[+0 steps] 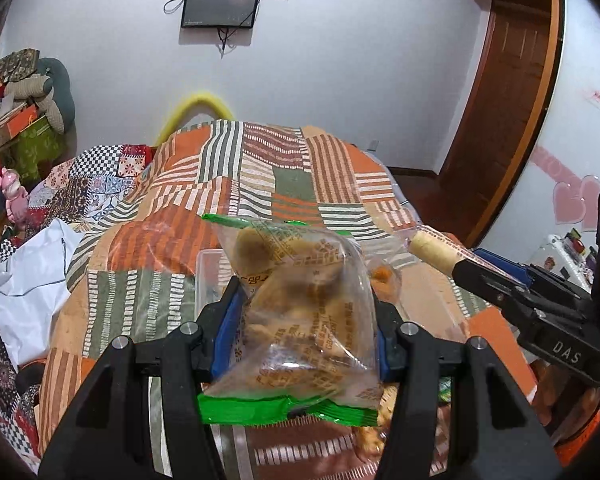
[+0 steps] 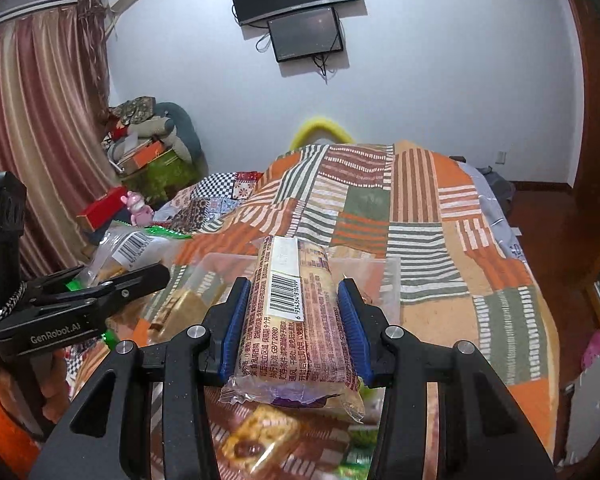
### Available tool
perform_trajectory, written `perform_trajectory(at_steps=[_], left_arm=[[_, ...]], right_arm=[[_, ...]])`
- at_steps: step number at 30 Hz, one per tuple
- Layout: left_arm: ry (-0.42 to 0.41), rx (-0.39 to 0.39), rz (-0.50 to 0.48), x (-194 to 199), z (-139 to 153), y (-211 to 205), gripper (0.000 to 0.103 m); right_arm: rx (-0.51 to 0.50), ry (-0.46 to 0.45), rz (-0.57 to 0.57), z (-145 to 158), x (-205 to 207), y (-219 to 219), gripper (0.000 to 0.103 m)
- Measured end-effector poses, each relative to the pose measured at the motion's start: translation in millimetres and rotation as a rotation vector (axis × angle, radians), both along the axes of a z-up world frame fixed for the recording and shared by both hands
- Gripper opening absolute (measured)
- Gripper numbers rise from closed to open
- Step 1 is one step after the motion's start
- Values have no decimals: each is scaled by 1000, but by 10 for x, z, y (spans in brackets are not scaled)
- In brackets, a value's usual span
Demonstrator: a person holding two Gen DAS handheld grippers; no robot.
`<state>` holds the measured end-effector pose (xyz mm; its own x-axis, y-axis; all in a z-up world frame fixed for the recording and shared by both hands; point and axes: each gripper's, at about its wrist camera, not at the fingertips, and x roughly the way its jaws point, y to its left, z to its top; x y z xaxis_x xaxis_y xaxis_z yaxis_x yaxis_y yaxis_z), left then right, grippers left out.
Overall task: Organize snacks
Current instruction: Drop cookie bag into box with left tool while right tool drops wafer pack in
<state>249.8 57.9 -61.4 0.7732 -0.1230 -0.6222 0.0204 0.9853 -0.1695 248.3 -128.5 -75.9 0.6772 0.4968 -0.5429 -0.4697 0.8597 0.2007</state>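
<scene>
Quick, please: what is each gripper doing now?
Left gripper: closed on green-edged snack bag.
Right gripper: closed on barcoded snack pack.

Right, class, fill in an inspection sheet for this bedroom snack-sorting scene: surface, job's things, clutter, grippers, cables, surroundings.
Surface: bed under a patchwork bedspread in orange, green and brown stripes.
Job's things: green-edged snack bag; barcoded snack pack; clear plastic box on the bed beyond; more wrapped snacks below.
Clutter: white plastic bag, pink toy, piled boxes and cushions in the corner.
Grippers: left gripper shut on the green-edged snack bag; right gripper shut on the barcoded snack pack.
Cables: loose leads hang below the two wall screens.
Surroundings: striped curtain, white wall, wooden door.
</scene>
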Motion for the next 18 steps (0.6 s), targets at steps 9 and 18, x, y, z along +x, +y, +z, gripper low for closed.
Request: perform_trajectory(at_steps=[9, 18], left_arm=[[65, -8, 26, 408, -285, 92, 54], [99, 3, 31, 572, -478, 97, 54]], right_arm=[[-23, 63, 5, -283, 327, 185, 42], [-79, 106, 9, -459, 415, 279, 43]])
